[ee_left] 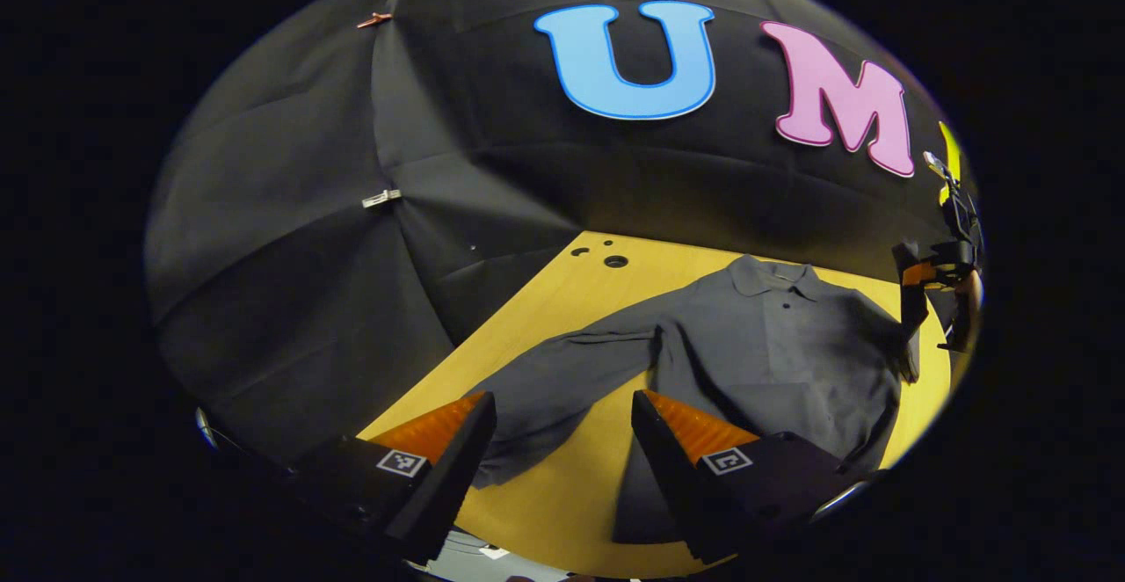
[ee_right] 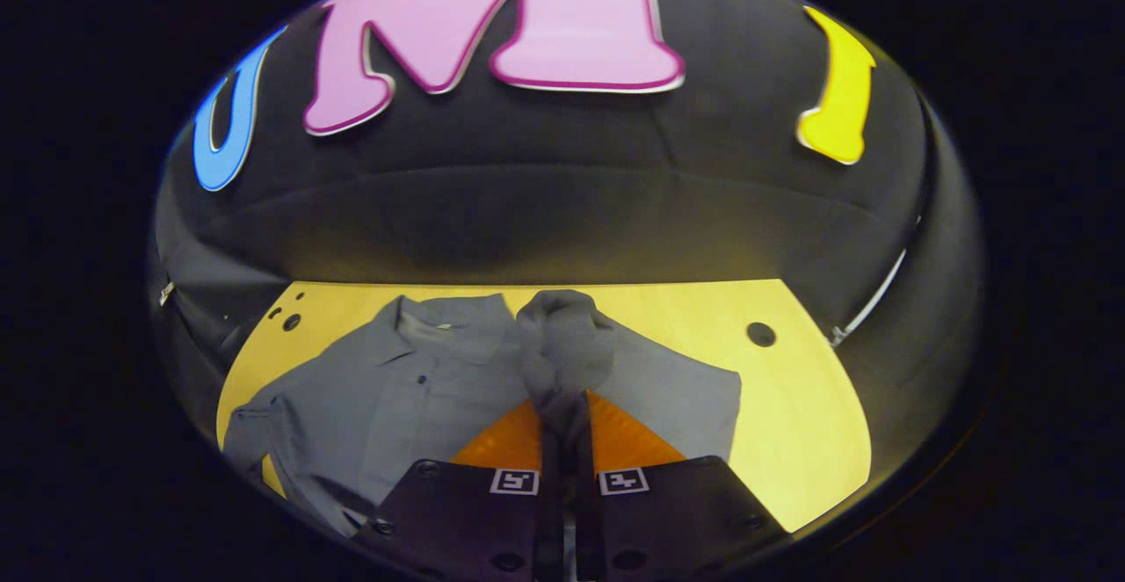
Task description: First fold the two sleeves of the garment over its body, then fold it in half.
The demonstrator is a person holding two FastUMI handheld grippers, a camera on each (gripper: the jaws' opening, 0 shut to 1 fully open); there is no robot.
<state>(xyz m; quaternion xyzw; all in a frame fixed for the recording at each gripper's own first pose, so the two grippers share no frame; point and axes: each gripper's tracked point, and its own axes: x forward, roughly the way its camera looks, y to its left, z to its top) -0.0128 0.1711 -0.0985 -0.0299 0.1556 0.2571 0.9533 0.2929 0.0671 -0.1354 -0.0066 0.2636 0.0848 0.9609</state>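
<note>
garment: grey collared button shirt, lying front-up on the yellow desk, collar toward the booth wall.
right gripper: fingers pinched tight on a bunched fold of the shirt's right sleeve, cloth lifted off the desk and standing up ahead of the fingers. It also shows at the far right of the left gripper view, beside the shirt's edge.
left gripper: fingers spread wide, nothing between them, hovering above the desk.
left sleeve: stretched out flat, running from the shoulder down toward the left fingers; cuff end lies just ahead of and between them.
key relation: shirt body lies to the left of the right fingers in their own view, so the held sleeve likely travels that way, across the placket.
step judged: first sleeve fold under way; left sleeve not yet folded.
</note>
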